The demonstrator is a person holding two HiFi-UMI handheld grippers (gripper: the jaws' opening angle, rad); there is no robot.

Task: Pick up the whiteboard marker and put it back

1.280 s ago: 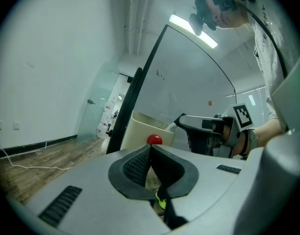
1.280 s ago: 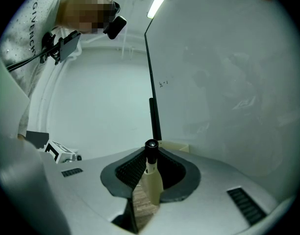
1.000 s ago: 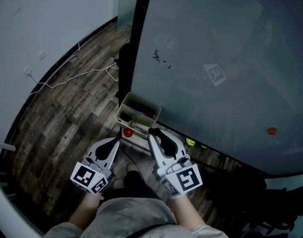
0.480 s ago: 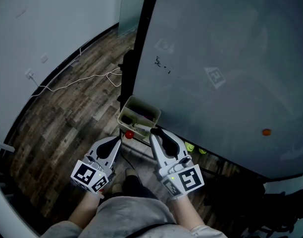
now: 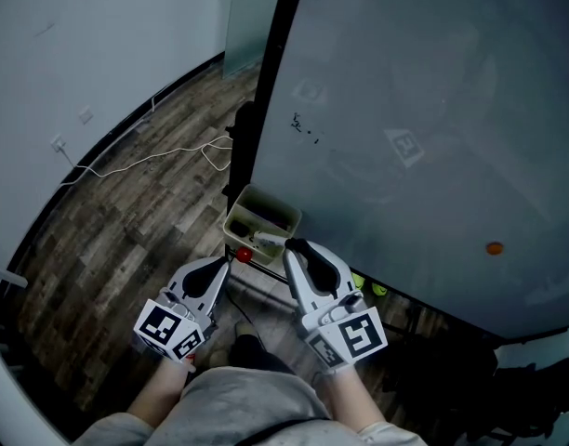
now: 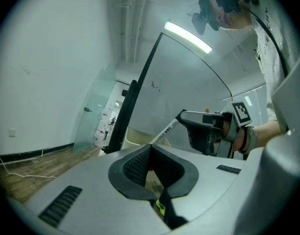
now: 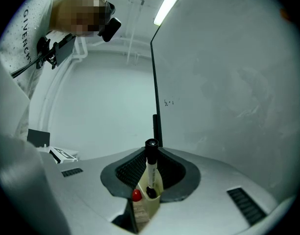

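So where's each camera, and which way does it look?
Head view: on the person's head, looking down at floor, tray and whiteboard; left gripper, right gripper and forearms show.
Left gripper view: on the left gripper, looking along its shut jaws toward the whiteboard's edge; the person's shirt shows.
Right gripper view: on the right gripper, looking along jaws clamped on the whiteboard marker, facing the whiteboard; shirt shows top left.
Shared: head and left gripper views both show the right gripper.

The box [image 5: 261, 219] sits at the whiteboard's [image 5: 433, 110] lower left corner. Just before the box are 2 grippers: the right gripper [image 5: 294, 247], with the whiteboard marker [image 7: 150, 168] between its jaws, and the left gripper [image 5: 219, 268] to its left. A cable [image 5: 145, 161] lies left of the box.
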